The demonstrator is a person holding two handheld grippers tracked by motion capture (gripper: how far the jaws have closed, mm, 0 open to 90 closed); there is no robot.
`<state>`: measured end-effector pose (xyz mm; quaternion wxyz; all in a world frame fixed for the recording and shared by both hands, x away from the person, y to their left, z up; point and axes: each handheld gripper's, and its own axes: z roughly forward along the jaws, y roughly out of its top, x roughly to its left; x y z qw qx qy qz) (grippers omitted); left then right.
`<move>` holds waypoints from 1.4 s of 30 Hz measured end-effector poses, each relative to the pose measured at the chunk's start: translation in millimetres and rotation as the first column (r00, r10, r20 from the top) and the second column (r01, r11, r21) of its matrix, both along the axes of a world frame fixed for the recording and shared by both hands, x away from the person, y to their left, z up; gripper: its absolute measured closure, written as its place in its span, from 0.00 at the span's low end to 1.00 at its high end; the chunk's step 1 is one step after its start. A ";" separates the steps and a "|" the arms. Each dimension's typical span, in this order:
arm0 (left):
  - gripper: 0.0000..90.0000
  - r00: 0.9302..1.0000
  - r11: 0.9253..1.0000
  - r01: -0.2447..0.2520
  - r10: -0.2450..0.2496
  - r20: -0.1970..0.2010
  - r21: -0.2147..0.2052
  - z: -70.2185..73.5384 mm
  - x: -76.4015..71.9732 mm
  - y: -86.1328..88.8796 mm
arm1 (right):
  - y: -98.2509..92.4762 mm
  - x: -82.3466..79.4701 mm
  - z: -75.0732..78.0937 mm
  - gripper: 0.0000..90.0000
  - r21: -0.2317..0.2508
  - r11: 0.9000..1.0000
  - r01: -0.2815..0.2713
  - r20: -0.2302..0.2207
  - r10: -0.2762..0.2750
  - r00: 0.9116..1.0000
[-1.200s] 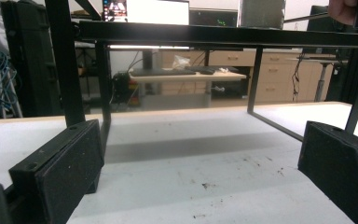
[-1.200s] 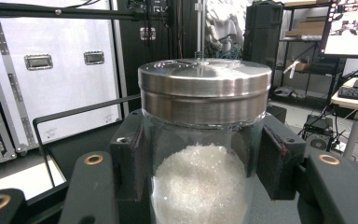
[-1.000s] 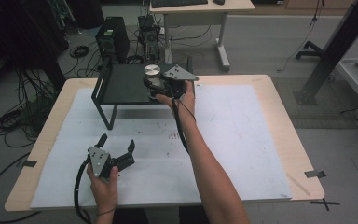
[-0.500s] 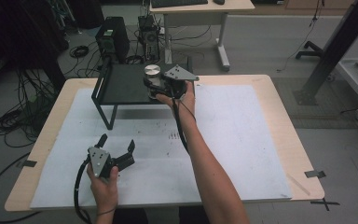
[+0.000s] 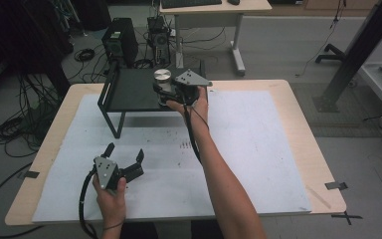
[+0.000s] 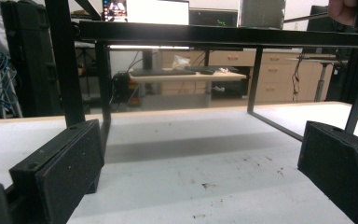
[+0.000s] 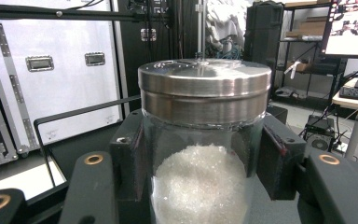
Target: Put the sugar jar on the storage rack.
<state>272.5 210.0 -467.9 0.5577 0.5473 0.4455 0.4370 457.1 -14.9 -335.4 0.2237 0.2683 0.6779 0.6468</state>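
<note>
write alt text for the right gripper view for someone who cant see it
A glass jar with a brushed metal lid, partly filled with white crystals, sits clamped between the right gripper's two black jaws on a black shelf. Equipment cases stand behind.

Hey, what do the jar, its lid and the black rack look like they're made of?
Jar: clear glass probably, white grains showing through. Lid: brushed metal, likely steel, with soft streaky reflections. Black rack: thin matte bars and a flat top, seemingly painted metal.
</note>
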 end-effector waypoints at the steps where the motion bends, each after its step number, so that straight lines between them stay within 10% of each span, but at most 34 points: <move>1: 0.01 1.000 1.000 0.000 0.000 0.000 0.000 0.0 0.0 0.0 | 0.0 0.0 0.0 0.49 0.000 1.000 0.000 0.000 0.000 1.000; 23: 0.01 1.000 1.000 0.000 0.000 0.000 0.000 0.0 0.0 0.0 | -0.1 0.8 -0.6 0.48 0.011 1.000 0.001 -0.001 -0.001 1.000; 42: 0.01 1.000 1.000 0.000 0.000 0.000 0.000 0.0 0.0 0.0 | 0.6 1.7 -2.1 0.05 0.044 0.999 0.023 -0.009 -0.022 1.000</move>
